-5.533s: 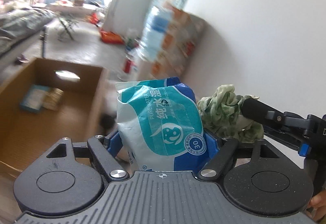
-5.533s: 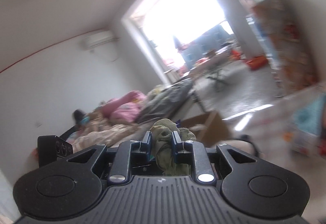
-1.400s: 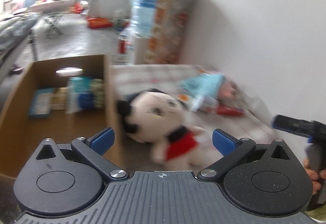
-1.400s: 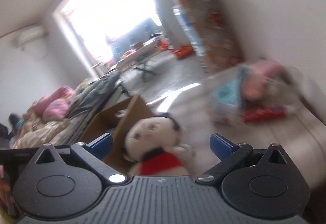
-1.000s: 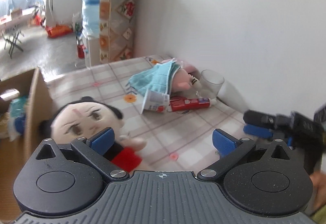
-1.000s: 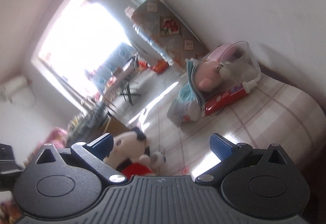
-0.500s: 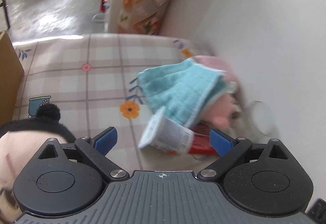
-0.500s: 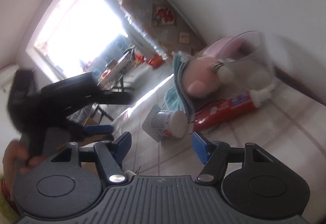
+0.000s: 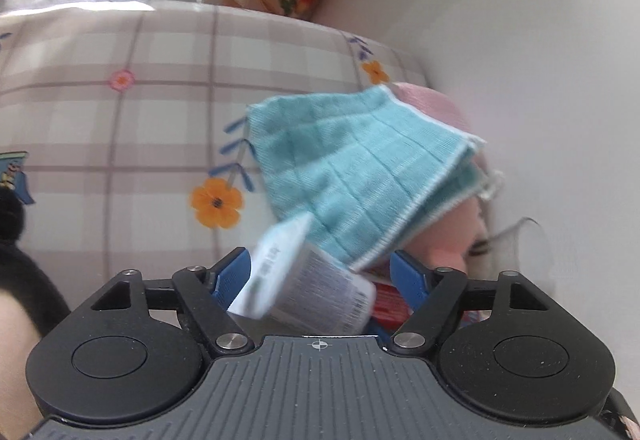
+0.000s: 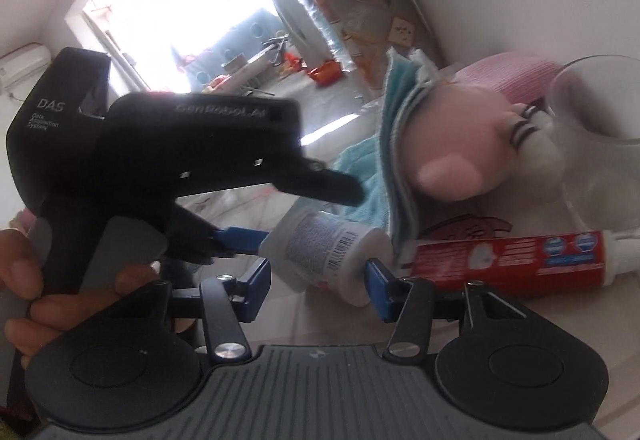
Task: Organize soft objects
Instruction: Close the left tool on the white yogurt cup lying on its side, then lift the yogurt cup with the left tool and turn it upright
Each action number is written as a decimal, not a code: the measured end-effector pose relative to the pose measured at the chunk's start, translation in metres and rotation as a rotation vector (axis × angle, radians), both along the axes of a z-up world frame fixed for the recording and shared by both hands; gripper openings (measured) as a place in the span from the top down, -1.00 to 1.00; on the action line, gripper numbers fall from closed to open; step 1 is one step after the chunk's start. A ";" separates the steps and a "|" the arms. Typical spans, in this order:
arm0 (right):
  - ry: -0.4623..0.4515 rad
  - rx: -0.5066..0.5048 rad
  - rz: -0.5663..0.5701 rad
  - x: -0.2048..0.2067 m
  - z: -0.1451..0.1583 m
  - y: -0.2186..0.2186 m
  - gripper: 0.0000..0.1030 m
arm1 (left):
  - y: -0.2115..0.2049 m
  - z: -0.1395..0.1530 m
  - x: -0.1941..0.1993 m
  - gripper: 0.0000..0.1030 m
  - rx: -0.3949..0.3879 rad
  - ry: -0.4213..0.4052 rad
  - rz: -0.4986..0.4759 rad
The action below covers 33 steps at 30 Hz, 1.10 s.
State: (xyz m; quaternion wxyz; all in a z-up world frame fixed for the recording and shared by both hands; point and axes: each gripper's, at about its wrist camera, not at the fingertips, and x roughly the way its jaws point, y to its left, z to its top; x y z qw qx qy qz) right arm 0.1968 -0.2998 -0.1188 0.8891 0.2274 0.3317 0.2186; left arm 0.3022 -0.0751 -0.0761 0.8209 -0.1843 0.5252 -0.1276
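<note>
A teal cloth point(image 9: 360, 164) lies folded over a pink plush toy point(image 9: 444, 236) by the wall; both show in the right wrist view, cloth point(image 10: 396, 144) and plush point(image 10: 472, 128). A white plastic cup point(image 9: 304, 288) lies on its side below the cloth. My left gripper point(image 9: 320, 272) is open with its blue fingers on either side of the cup. My right gripper point(image 10: 318, 276) is open around the same cup point(image 10: 332, 244) from the other side. The left gripper's body point(image 10: 160, 144) fills the left of the right wrist view.
A red toothpaste tube point(image 10: 512, 256) lies to the right of the cup, and a clear glass point(image 10: 600, 128) stands against the wall. A black-haired doll point(image 9: 16, 280) sits at the left edge. The checked tablecloth point(image 9: 120, 128) has flower prints.
Both grippers dropped the wipes pack and green cloth earlier, swung over to the table, and closed in on the white cup. Their jaws have narrowed since half a second ago.
</note>
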 end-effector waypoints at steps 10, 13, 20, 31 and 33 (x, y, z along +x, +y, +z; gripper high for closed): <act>0.044 0.128 0.024 -0.015 -0.008 -0.013 -0.07 | -0.007 0.017 -0.028 -0.52 0.051 -0.020 -0.010; 0.065 0.169 0.019 -0.024 -0.012 -0.019 -0.07 | -0.010 0.022 -0.040 -0.53 0.064 -0.029 -0.026; 0.125 0.271 -0.004 -0.046 -0.023 -0.034 -0.08 | -0.025 0.029 -0.069 -0.57 0.086 -0.049 -0.083; 0.141 0.252 -0.049 -0.072 -0.021 -0.045 -0.08 | -0.050 0.035 -0.088 -0.59 0.061 -0.075 -0.165; 0.134 0.228 -0.053 -0.078 -0.017 -0.045 -0.11 | -0.050 0.034 -0.091 -0.59 0.045 -0.079 -0.178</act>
